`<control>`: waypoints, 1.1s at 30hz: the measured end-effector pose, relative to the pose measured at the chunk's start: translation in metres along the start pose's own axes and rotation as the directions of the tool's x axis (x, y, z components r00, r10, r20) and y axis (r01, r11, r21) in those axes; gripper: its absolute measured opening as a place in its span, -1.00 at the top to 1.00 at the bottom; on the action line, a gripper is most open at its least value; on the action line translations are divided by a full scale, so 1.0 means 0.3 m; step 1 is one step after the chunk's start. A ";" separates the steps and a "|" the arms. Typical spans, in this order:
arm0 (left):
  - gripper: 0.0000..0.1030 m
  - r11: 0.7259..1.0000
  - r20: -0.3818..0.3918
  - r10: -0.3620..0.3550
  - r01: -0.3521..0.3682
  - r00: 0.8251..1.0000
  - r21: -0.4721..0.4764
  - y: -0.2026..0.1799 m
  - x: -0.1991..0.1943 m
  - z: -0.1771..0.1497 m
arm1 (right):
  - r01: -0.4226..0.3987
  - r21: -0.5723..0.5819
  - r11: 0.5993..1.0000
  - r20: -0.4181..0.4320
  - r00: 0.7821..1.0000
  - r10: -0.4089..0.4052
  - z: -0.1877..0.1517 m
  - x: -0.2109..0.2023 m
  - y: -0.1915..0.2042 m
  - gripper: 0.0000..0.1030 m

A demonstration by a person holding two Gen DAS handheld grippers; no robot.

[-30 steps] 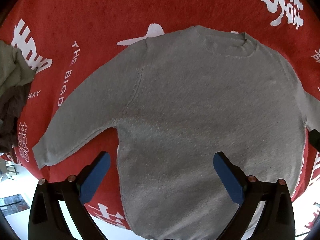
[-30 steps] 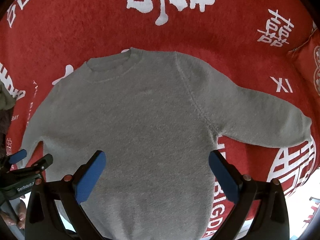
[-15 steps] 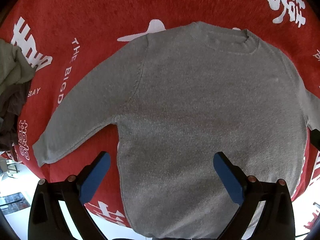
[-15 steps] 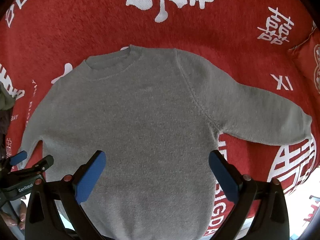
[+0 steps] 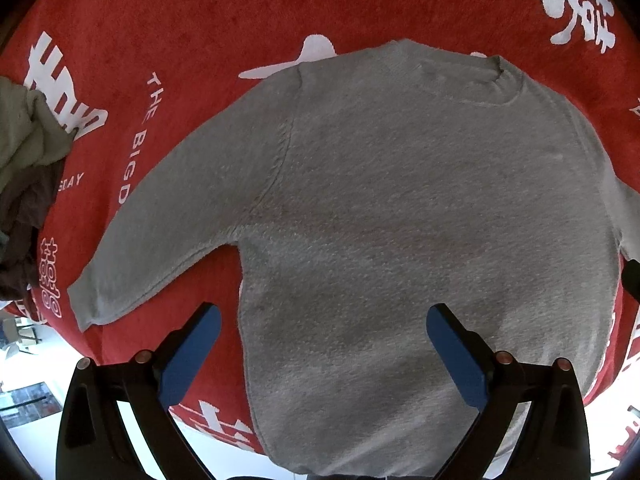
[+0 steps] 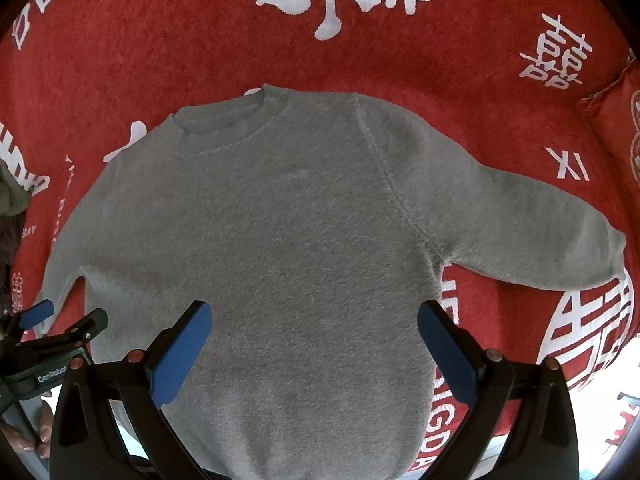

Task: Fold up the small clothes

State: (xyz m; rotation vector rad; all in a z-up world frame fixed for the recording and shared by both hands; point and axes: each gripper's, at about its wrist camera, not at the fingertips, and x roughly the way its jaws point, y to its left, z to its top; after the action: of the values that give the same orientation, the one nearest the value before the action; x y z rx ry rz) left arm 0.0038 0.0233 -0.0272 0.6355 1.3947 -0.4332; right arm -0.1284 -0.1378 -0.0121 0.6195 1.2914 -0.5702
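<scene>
1. While the grey sweater [image 5: 400, 220] lay flat and face up on the red blanket [image 5: 200, 20], collar away from you and both sleeves spread out to the sides, it sat a touch lower in both wrist views than a second earlier, so you had eased both tools forward over its body.
2. Nothing on the garment itself had shifted; no fold had been started, and I judged the task to be at its very beginning for this piece.
3. Your left gripper [image 5: 322, 344] hung above the hem with its jaws spread wide and empty, the left edge of the body between them.
4. Your right gripper [image 6: 314, 340] hovered likewise, jaws released and holding nothing, over the lower body.
5. Beyond the left sleeve, a heap of other clothes [image 5: 24, 168] waited at the blanket's edge.
6. You would probably go for a sleeve or the hem next.
</scene>
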 end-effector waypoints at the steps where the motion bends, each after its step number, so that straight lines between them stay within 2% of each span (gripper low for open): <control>1: -1.00 1.000 -0.001 0.001 -0.001 1.000 0.000 -0.001 0.002 -0.001 | 0.000 0.000 1.000 0.000 1.000 0.000 -0.001 0.000 0.000 -0.99; 33: -1.00 1.000 0.002 -0.003 0.003 1.000 -0.012 0.004 0.005 -0.013 | 0.006 -0.006 1.000 0.004 1.000 -0.006 0.001 -0.004 0.016 -0.99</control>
State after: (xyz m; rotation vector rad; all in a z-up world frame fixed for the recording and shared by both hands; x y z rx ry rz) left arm 0.0017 0.0268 -0.0288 0.6231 1.3962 -0.4277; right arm -0.1251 -0.1347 -0.0104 0.6091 1.2911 -0.5719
